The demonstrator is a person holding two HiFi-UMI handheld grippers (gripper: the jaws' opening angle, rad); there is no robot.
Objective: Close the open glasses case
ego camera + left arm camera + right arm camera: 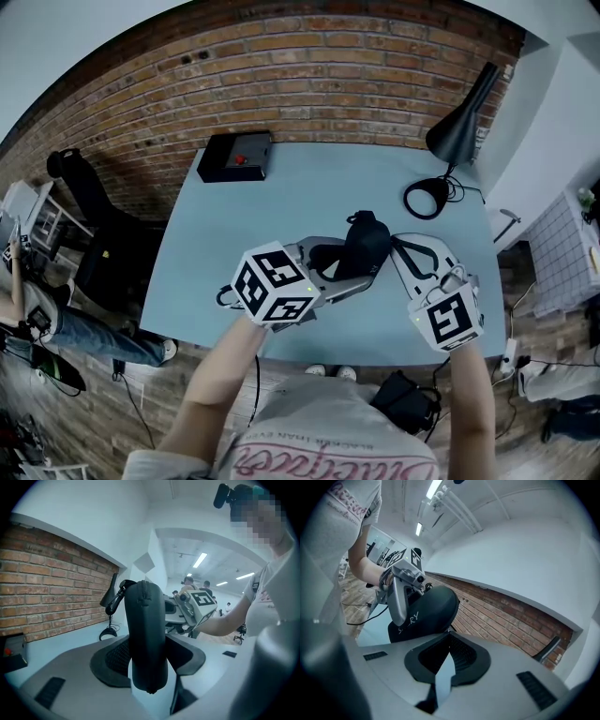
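Glasses case (147, 634) gripped in half-spread jaws of left gripper (150, 662), over blue table (281, 187), right gripper (446, 656) closed tight, empty, just beside.

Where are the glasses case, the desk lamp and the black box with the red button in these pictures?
glasses case (364, 246), head view, on its dark outer shell.
desk lamp (459, 131), head view, on its dark shade.
black box (223, 161), head view, on the left part of its flat top.
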